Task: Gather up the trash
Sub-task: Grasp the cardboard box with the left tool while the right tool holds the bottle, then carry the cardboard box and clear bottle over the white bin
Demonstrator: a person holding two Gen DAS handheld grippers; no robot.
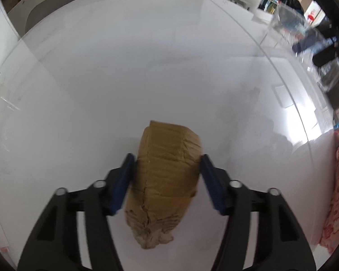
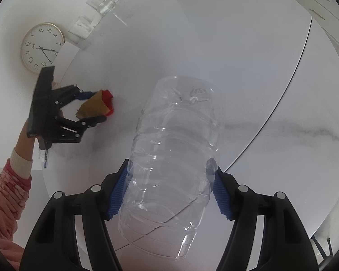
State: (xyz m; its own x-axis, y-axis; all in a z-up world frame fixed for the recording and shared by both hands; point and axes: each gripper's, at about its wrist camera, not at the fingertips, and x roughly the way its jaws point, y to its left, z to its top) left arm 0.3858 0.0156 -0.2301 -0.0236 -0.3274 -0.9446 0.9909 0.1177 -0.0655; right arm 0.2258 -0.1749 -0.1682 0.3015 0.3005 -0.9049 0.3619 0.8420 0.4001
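Item one: brown paper bag (image 1: 167, 176), crumpled, with a red part at its far end in the right wrist view. It lies on the white round table (image 1: 147, 67), between the blue pads (image 1: 122, 185) of my left gripper (image 1: 167, 161). The left pad sits against the bag's side; the right pad is at or just off the other side, and I cannot tell whether it presses.

Item two: clear plastic bottle (image 2: 174, 158), empty, ribbed. My right gripper (image 2: 170, 169) holds it clamped across the body, pads dented into both sides, the bottle angled above the table.

Item three: my left hand, in a pink patterned sleeve (image 2: 9, 185) with a cream cuff, behind the left gripper.

Item four: round wall clock (image 2: 41, 47), lying beyond the table's edge.

Item five: clear glass containers (image 2: 102, 1) near the table's far edge, well apart from both items of trash.
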